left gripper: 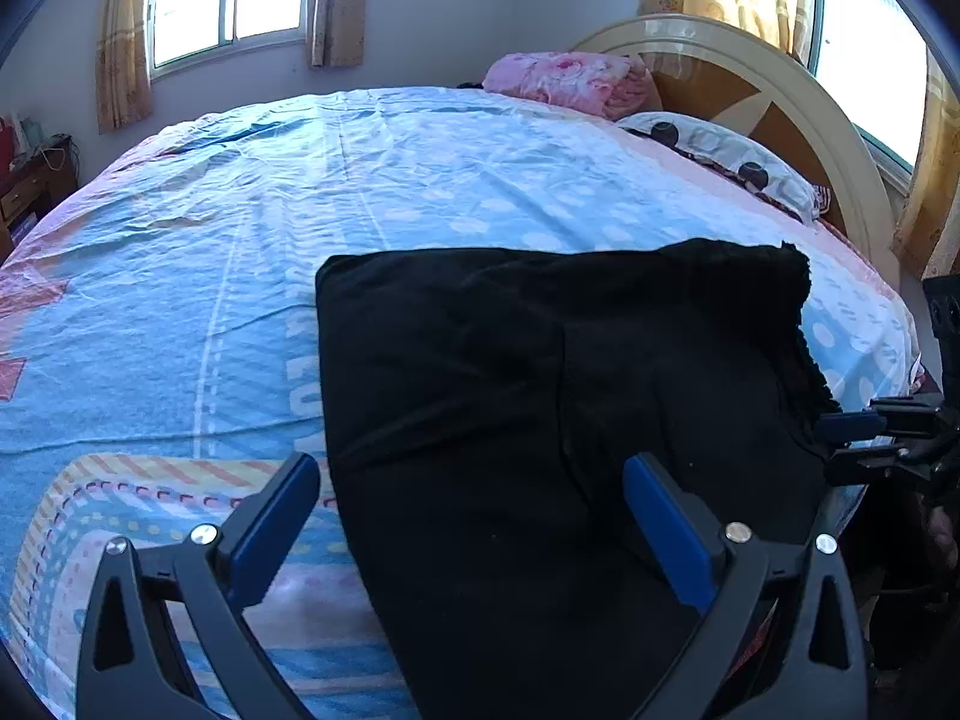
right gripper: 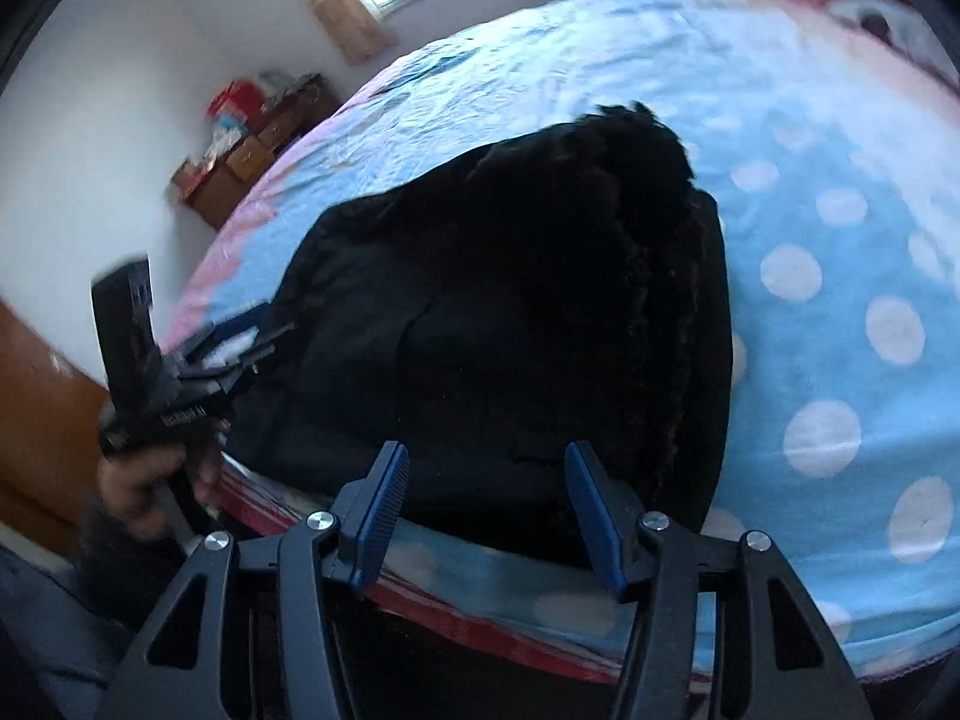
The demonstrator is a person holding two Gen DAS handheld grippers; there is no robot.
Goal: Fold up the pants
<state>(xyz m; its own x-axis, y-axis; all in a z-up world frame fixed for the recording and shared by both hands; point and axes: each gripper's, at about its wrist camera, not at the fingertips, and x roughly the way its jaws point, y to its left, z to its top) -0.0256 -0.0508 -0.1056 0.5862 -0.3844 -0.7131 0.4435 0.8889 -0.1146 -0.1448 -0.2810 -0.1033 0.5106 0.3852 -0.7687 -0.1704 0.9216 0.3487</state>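
Black pants (left gripper: 540, 408) lie folded in a compact rectangle on the blue bedspread (left gripper: 300, 240), near the bed's front edge. My left gripper (left gripper: 471, 471) is open and empty, its right finger over the pants and its left finger over the bedspread. My right gripper (right gripper: 486, 462) is open and empty, just above the near edge of the pants (right gripper: 510, 312). The right gripper also shows at the right edge of the left wrist view (left gripper: 888, 438). The left gripper shows in the right wrist view (right gripper: 222, 354) at the pants' left side.
A pink quilt (left gripper: 564, 81) and a spotted pillow (left gripper: 720, 150) lie by the headboard (left gripper: 780, 102). A wooden nightstand (left gripper: 36, 186) stands beyond the bed's far side. The bed edge (right gripper: 480, 618) runs just below my right gripper.
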